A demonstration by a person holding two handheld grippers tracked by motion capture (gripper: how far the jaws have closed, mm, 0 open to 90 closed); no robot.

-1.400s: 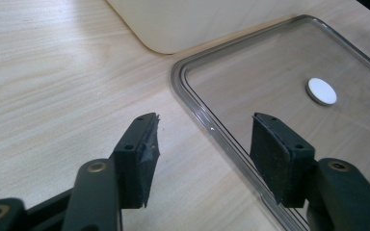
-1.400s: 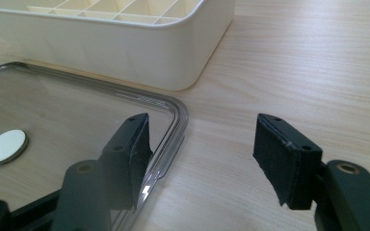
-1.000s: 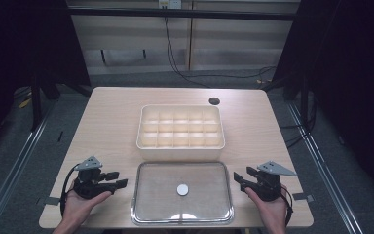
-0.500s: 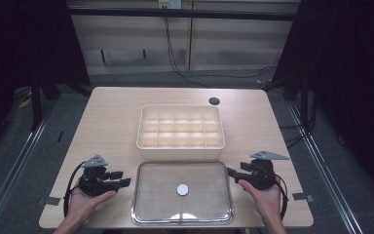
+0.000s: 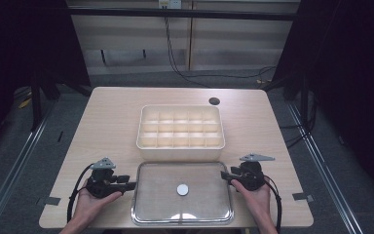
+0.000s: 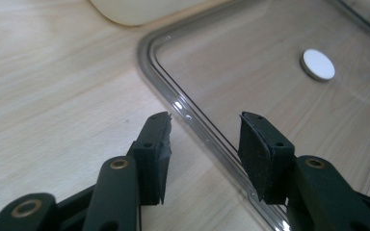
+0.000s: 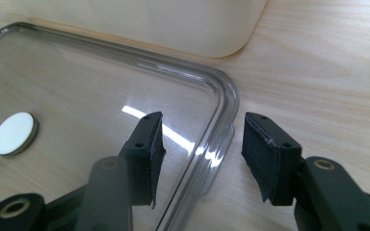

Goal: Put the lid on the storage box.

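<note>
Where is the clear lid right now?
In the high view, the clear lid lies flat at the table's near edge, just before the compartment box.

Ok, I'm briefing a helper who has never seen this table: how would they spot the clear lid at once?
Start at the wooden table and find the cream divided box in its middle. Just in front of that box, at the near edge between the left gripper and the right gripper, lies the clear lid. It is flat and see-through, with one white disc at its centre.

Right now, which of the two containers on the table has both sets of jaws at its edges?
The clear lid nearest the person, flat with a white disc; the left gripper and right gripper straddle its side rims. The cream compartment box sits untouched behind.
</note>
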